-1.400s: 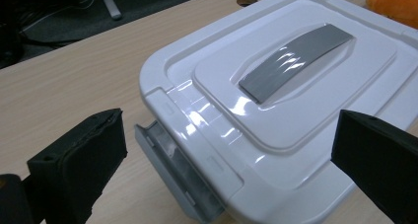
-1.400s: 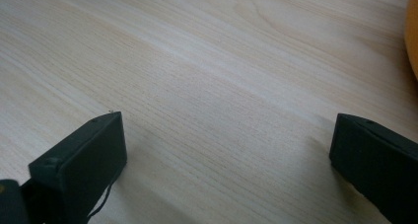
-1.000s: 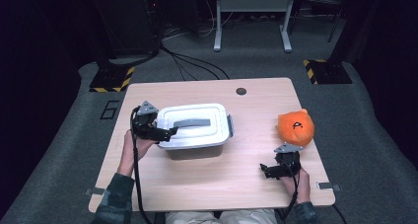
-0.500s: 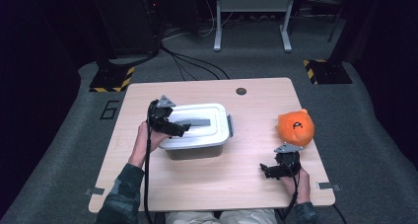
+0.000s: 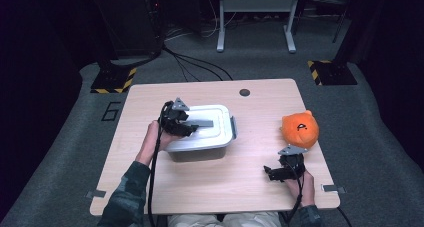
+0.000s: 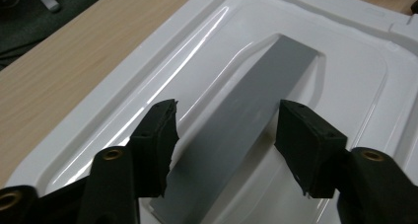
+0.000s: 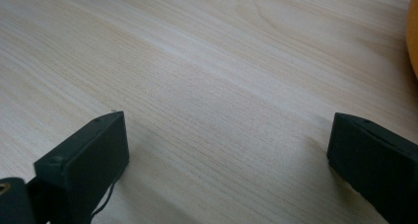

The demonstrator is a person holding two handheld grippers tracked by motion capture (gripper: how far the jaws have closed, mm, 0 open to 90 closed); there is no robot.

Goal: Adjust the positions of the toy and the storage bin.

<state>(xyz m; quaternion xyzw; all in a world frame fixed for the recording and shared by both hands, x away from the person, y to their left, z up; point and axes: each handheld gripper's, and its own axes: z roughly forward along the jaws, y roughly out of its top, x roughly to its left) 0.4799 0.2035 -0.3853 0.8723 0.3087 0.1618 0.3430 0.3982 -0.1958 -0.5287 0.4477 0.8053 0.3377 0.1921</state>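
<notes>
Now the left hand-held gripper [image 6: 224, 135], having slid from the box's left edge onto its lid, is closing its jaws around the grey rectangular handle [image 6: 246, 125] of the white plastic lidded box [image 5: 202, 132] left of centre, pads not visibly pressing yet; lifting the lid looks next. The right hand-held gripper [image 5: 272, 173] is resting open on the wooden surface [image 5: 225, 187] at lower right.

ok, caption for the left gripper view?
Left gripper jaws straddling the grey handle of the white lid, just closing in.

I read just one sign: a dark numeral "6" on the grey carpet floor [image 5: 111, 111], left of the pale wooden table [image 5: 220, 187]. Dark mark on the orange plush toy [image 5: 300, 128] isn't legible.
</notes>
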